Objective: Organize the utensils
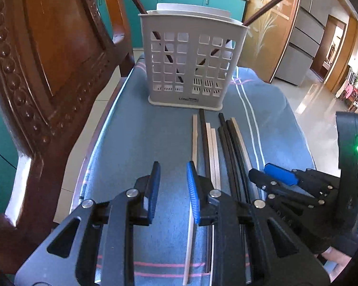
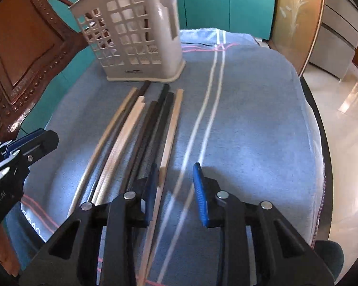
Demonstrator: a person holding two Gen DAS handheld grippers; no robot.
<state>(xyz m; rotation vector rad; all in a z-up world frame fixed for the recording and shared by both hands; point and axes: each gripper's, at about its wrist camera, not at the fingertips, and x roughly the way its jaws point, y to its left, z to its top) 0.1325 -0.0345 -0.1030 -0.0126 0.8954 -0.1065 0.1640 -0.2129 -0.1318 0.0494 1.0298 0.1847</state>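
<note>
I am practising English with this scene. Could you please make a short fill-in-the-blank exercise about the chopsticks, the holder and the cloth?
1. The loose chopsticks lie on a striped ___ cloth.
2. The grey holder already has ___ dark chopsticks standing in it.
3. The jaws of the left gripper hold ___.
4. To the left of the table stands a wooden ___.

Missing words: blue; two; nothing; chair
</note>
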